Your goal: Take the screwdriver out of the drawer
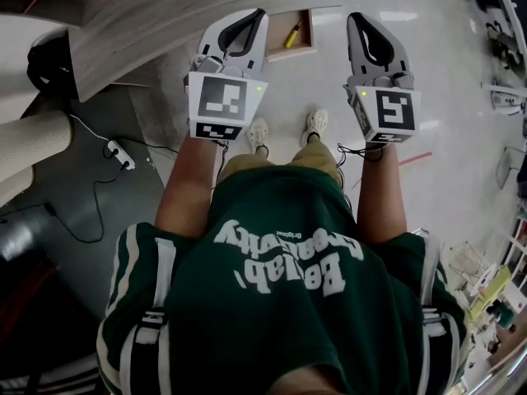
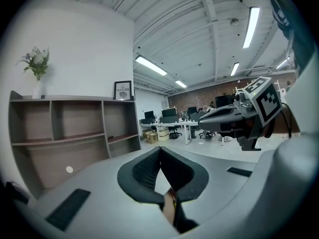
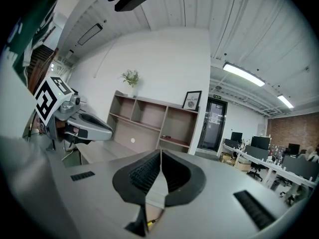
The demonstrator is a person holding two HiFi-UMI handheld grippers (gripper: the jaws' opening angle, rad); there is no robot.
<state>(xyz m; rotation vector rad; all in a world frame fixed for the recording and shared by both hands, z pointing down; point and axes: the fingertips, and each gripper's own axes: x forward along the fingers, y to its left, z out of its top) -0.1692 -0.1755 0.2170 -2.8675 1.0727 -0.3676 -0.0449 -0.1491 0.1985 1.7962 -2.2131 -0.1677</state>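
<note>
1. We hold the left claw [image 1: 251, 23] and the right claw [image 1: 360, 25] out side by side above the floor [image 1: 445, 72], facing the open drawer [image 1: 310, 30].
2. The left claw's jaws are pressed together, with nothing between them.
3. The right claw's jaws also meet, and it is empty too.
4. The yellow-handled screwdriver [image 1: 292, 34] lies inside the drawer, apart from both claws.

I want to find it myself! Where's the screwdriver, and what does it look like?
Find the curved wooden counter at the top of the head view. A small open drawer pokes out of it above the person's shoes. The screwdriver lies slanted inside, the only thing showing there, with a yellow handle.
</note>
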